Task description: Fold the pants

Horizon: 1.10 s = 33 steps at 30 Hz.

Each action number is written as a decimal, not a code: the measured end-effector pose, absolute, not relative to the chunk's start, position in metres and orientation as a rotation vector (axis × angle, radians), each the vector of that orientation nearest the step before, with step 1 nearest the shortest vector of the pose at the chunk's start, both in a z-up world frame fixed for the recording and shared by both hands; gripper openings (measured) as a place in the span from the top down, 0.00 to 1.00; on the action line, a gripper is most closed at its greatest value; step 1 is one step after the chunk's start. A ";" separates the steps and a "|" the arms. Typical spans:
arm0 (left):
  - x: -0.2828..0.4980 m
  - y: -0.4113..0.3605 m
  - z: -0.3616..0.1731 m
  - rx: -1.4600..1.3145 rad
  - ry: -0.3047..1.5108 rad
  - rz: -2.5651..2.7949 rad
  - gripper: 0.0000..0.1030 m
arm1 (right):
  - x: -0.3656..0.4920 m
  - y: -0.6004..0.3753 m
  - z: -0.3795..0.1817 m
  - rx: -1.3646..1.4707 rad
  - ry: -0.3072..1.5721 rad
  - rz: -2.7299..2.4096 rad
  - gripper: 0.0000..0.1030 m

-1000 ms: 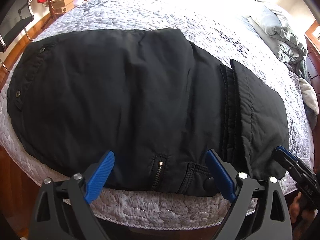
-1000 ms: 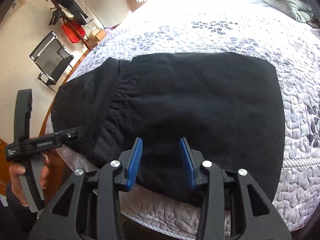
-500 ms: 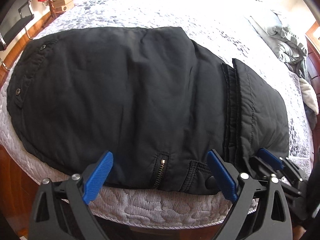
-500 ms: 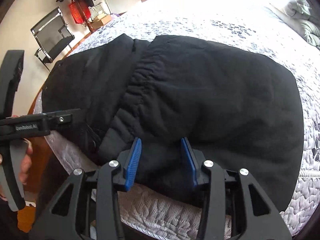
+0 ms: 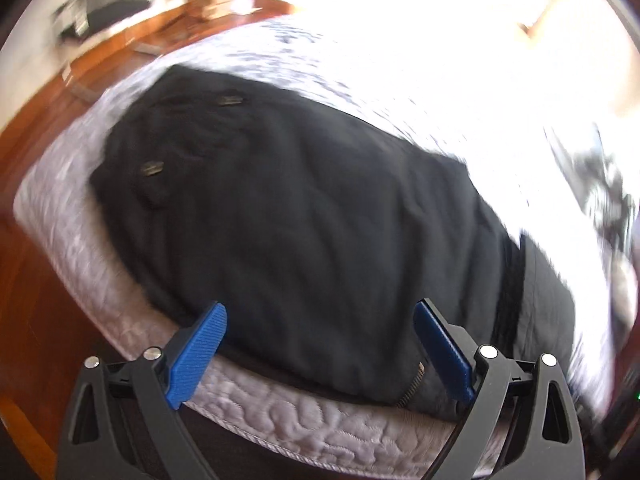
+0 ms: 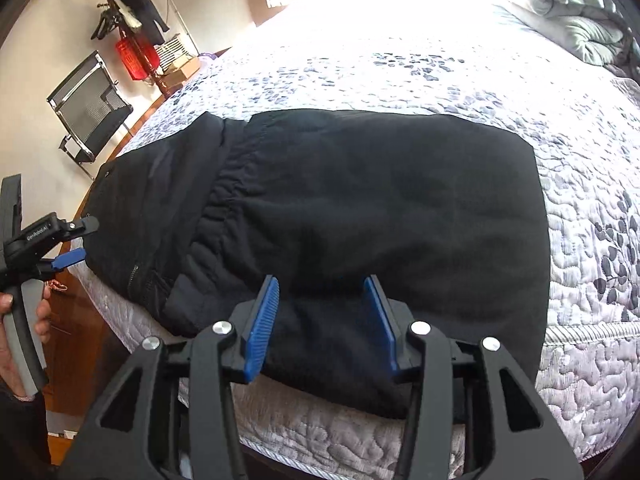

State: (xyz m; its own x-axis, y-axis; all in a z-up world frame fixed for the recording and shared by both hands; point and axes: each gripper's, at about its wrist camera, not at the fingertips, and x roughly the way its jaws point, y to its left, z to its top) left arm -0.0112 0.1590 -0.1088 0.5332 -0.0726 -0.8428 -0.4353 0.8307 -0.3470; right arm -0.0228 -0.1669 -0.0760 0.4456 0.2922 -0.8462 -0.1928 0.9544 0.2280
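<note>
Black pants (image 6: 380, 208) lie folded flat across the near edge of the bed, with the folded-over part on the right and the zip pocket on the left. My right gripper (image 6: 322, 284) hovers just over their near edge; its jaws are opening, with flat cloth below the gap and nothing pinched. In the blurred left wrist view the pants (image 5: 300, 220) fill the middle. There my left gripper (image 5: 320, 312) stands wide open over their near edge, holding nothing. The right wrist view shows the left gripper (image 6: 78, 240) in a person's hand, beside the pants' left end.
A white quilt with grey leaves (image 6: 440, 72) covers the bed, and its edge (image 5: 320, 412) runs under both grippers. A heap of pale bedding (image 6: 580, 20) lies far right. A mesh chair (image 6: 88, 108), coat stand (image 6: 128, 20) and red basket (image 6: 136, 58) stand on the wooden floor (image 5: 48, 160) to the left.
My left gripper has swung quickly left along the pants' edge and rolled, and its view is now blurred. The right gripper's jaws have spread slightly. The pants have not moved.
</note>
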 end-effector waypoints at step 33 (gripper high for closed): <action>-0.087 0.315 -0.147 -1.046 1.023 0.258 0.27 | -0.013 -0.170 -0.095 0.111 1.103 0.264 0.51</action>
